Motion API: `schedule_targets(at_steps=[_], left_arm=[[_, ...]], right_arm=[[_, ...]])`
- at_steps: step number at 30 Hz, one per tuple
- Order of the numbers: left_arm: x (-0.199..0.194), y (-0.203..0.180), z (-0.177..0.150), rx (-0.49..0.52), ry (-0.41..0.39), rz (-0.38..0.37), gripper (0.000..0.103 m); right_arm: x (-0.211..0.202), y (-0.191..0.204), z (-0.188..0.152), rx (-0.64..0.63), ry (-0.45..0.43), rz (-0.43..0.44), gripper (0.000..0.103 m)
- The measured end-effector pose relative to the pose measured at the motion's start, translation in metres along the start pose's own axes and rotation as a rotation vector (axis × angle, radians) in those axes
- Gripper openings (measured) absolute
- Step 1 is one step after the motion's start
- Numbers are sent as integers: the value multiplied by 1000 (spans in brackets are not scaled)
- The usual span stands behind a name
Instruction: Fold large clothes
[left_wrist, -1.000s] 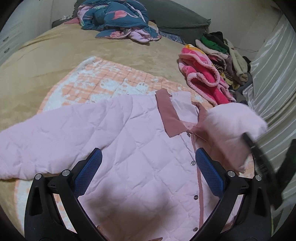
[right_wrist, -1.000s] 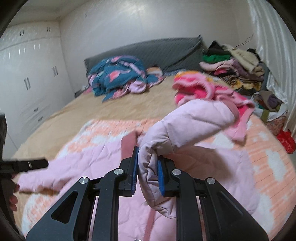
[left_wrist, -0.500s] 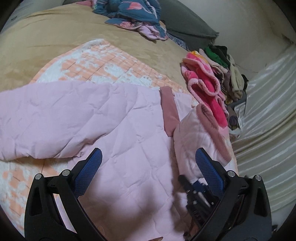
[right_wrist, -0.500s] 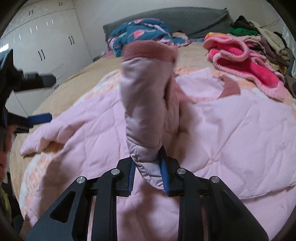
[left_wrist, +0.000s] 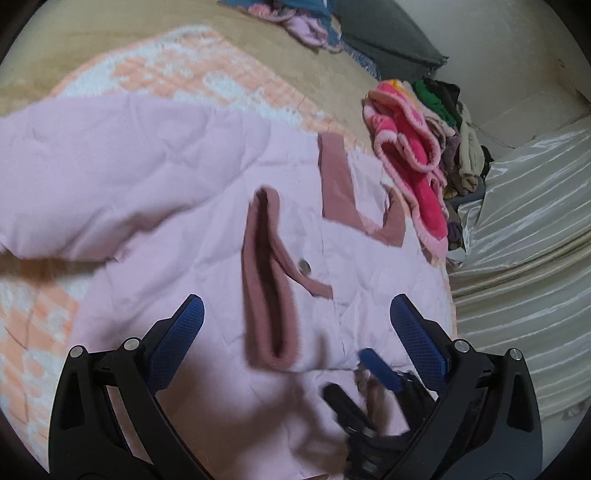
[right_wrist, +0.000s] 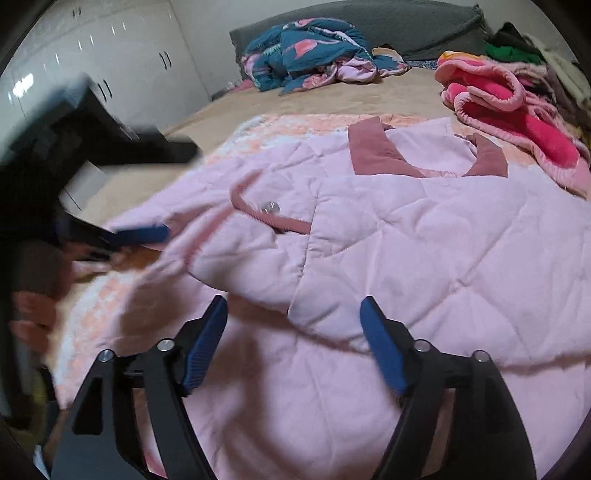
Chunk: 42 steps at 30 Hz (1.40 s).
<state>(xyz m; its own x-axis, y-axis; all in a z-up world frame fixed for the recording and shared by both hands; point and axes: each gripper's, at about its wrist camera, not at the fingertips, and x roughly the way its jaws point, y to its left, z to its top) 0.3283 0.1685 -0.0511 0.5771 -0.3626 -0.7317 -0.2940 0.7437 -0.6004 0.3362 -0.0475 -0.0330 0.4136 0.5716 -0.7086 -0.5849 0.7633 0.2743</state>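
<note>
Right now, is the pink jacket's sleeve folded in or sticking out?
Folded in: the sleeve lies across the pink jacket, its cuff on the chest.

We see the pink jacket (left_wrist: 155, 177) from close above on the left camera. Our right camera sits low, looking across the bed (right_wrist: 354, 99). Both show that jacket (right_wrist: 424, 236).
</note>
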Motion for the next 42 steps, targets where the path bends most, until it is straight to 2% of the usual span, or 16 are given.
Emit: schedule_targets(at_steps=[5,7,8,10,11,12,14,18,21,23,26,32,35,42], left_arm=[[37,8,-13,-75,99,-9,94],[48,11,-17,-102,106,25,86],[50,10,-18,-98,98,41,75],[53,3,-19,-54,80,87,59],[53,-2,-18,-34,75,94,38],[54,-8,-18,-6,70,97,27],[51,-23,-18,68,37,127,16],[29,-63,-8,195,-19,108,12],[-7,-93,7,282,-112,78,12],[-27,-106,14,341,-180,89,12],[-35,-105,14,410,-223,149,12],[4,-57,8,387,-141,259,12],[15,-36,1,378,-111,288,12],[31,-22,-8,379,-80,324,14]], right_arm=[[-33,-25,-10,48,-25,-71,75],[-47,-38,-19,59,-39,-132,75],[-53,-43,-23,62,-43,-157,75],[-65,-56,-33,74,-47,-209,75],[-70,-62,-37,79,-46,-228,75],[-77,-70,-42,88,-48,-248,75],[-86,-81,-49,107,-51,-275,74],[-103,-106,-58,123,-55,-336,74],[-117,-125,-55,159,-71,-374,74],[-126,-134,-51,185,-101,-387,74],[-141,-148,-44,213,-138,-407,74],[-135,-166,-28,229,-127,-441,74],[-125,-168,-18,231,-108,-437,74],[-101,-171,2,220,-79,-417,74]])
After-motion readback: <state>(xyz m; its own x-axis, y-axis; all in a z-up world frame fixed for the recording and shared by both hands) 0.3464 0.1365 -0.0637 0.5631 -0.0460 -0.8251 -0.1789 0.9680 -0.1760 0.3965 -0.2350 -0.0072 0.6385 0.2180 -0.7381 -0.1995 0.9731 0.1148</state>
